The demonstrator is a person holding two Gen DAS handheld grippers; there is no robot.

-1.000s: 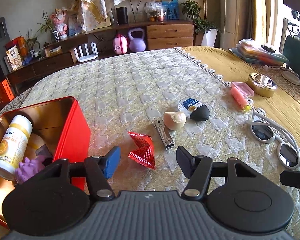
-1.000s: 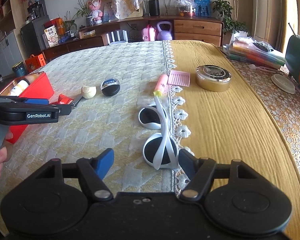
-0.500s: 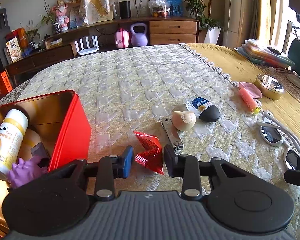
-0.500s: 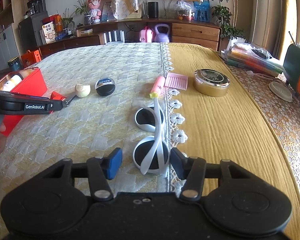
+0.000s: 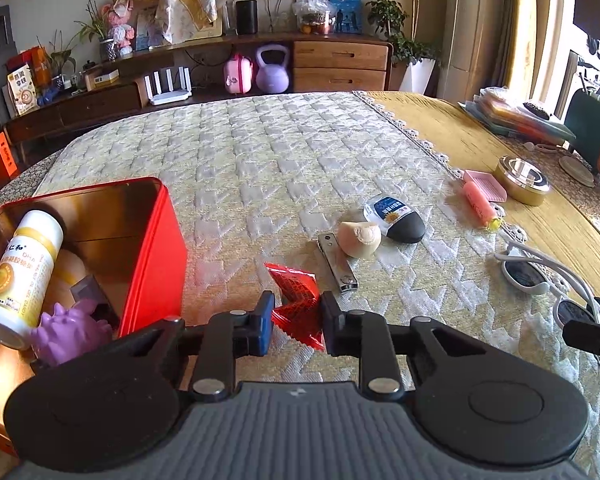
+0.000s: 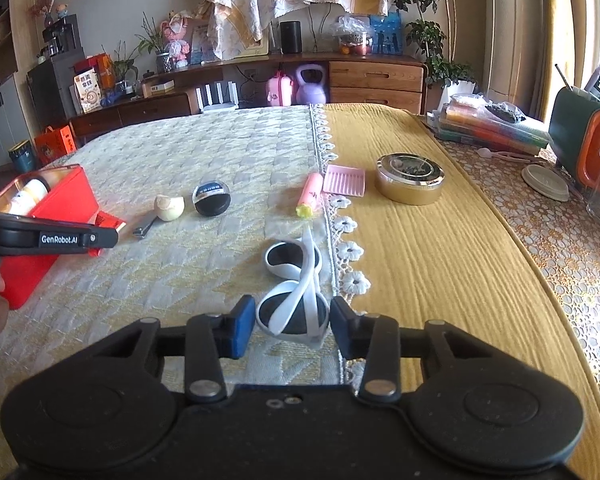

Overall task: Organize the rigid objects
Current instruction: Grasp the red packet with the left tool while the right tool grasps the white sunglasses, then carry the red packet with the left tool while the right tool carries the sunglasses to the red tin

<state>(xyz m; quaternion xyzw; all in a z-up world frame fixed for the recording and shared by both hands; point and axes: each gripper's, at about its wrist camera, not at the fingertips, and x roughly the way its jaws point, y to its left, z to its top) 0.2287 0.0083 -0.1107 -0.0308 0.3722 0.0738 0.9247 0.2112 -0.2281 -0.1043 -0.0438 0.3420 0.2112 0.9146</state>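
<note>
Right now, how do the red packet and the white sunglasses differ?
The red packet is crinkled foil, near the red tin; the white sunglasses are rigid plastic, at the lace edge. The packet is pinched by the left claw; the sunglasses sit between the right claw pads, which have just been closing. Both lie on the tablecloth.

Both views were bright, lit by daylight from the right, where a window (image 5: pixel 548 20) showed overexposed. Sun patches fell on the yellow tablecloth (image 6: pixel 440 264); glare was noted on the metal tin (image 6: pixel 410 179). The red box (image 5: pixel 152 248) cast a reddish tint on the quilted cloth (image 5: pixel 260 168) beside it. Short soft shadows lay left of the small items. Strong fisheye bending appeared at the edges; the far shelf (image 5: pixel 220 44) looked curved. Focus was sharp, with no motion blur seen.
</note>
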